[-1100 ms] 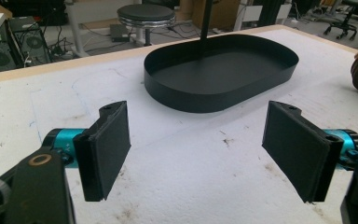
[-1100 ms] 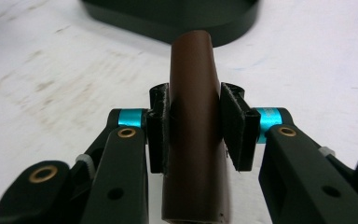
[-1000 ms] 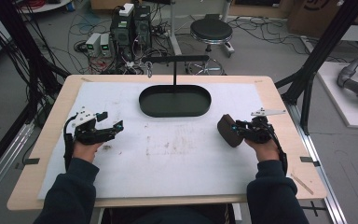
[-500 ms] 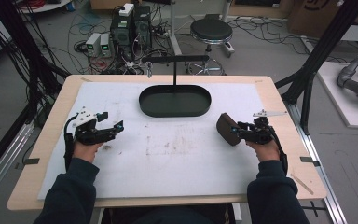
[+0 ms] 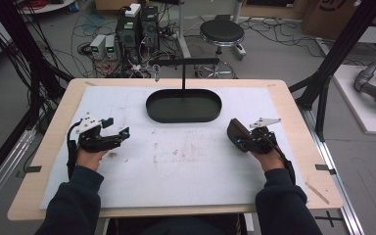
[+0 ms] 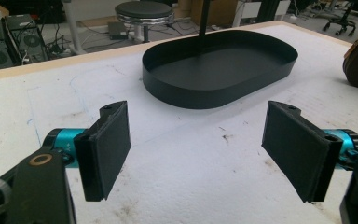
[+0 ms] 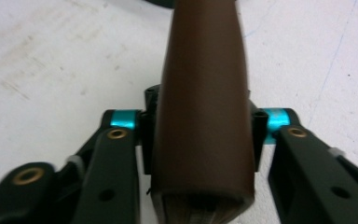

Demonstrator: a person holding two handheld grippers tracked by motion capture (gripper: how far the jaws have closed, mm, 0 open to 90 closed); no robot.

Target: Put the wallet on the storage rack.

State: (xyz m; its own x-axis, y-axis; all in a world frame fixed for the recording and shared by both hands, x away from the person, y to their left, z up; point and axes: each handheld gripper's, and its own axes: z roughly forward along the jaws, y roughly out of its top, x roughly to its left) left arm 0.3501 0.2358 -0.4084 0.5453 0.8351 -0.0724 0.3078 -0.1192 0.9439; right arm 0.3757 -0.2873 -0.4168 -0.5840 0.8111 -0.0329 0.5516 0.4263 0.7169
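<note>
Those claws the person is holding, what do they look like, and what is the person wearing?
Each claw is black. The left claw has two flat rectangular pads on turquoise metal collars, brass-coloured rivets in its links, a white block on top and a black cable. The right claw carries a grey three-cornered plate. Both sleeves are dark navy.

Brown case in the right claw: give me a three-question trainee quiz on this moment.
1. True or false: the left claw is open with nothing between its pads.
2. What does the right claw clamp? A) the brown case B) the black oval tray C) a cable
3. Fill in: a thin black ____ rises from the tray.

Key: 1 true; 2 A; 3 post.
</note>
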